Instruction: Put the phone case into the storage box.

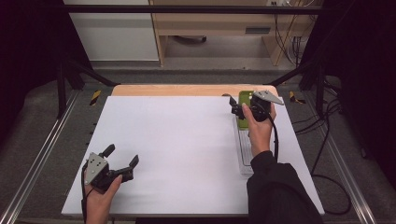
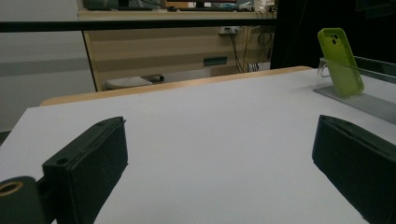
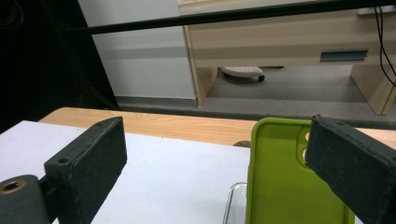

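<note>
A lime-green phone case (image 1: 242,123) stands upright in a clear plastic stand (image 1: 244,151) at the right side of the white table top (image 1: 187,140). My right gripper (image 1: 242,100) hovers at the top of the case, open. In the right gripper view the case (image 3: 280,186) sits between the jaws, close to the right one and well apart from the left one. My left gripper (image 1: 122,155) rests open near the front left corner with nothing between its jaws. From the left gripper view the case (image 2: 341,60) leans in the stand (image 2: 369,100) far off to the right.
A strip of bare wood (image 1: 177,89) runs along the table's far edge. Black frame bars (image 1: 187,9) cross above and beside the table. Cables (image 1: 327,154) trail down the right side. A wooden desk (image 1: 219,28) stands beyond on the grey floor.
</note>
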A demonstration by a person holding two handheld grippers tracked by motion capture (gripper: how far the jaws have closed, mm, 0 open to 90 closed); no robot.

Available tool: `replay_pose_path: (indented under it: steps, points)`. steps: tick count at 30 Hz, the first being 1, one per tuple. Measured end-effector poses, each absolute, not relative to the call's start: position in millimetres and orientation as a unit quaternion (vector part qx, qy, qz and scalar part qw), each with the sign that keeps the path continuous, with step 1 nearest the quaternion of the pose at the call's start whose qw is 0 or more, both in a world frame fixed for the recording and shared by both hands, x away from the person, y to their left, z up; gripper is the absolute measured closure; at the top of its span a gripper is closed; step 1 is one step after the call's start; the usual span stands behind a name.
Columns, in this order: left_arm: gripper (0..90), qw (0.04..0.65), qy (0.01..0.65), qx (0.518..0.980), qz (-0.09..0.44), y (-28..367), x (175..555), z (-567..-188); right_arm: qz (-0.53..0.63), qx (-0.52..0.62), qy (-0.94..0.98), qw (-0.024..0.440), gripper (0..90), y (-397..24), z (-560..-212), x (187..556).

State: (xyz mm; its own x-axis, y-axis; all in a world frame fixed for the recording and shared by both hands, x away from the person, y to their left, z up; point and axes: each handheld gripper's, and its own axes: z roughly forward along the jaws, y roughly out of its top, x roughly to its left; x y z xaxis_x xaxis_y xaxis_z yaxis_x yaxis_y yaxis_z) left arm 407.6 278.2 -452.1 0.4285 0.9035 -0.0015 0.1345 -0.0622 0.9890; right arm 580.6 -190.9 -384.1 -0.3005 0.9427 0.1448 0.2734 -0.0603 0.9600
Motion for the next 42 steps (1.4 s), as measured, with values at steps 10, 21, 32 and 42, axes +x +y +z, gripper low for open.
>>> replay_pose_path:
  steps: [10,21,32,42]
  points:
    - [2.7,0.551,0.412,0.635,0.352,282.5,403.7,-451.1,0.537,0.486,0.611,0.318,5.4,-194.8,-370.0,564.2]
    - [2.6,0.549,0.418,0.630,0.356,295.5,393.5,-449.7,0.539,0.481,0.617,0.314,5.5,-196.2,-361.5,553.2]
    - [2.5,0.548,0.425,0.625,0.357,310.8,382.5,-449.3,0.539,0.474,0.621,0.315,5.3,-201.1,-355.2,544.4]
    - [2.4,0.553,0.429,0.621,0.354,315.9,382.8,-449.3,0.532,0.465,0.630,0.322,5.3,-207.6,-350.9,535.3]
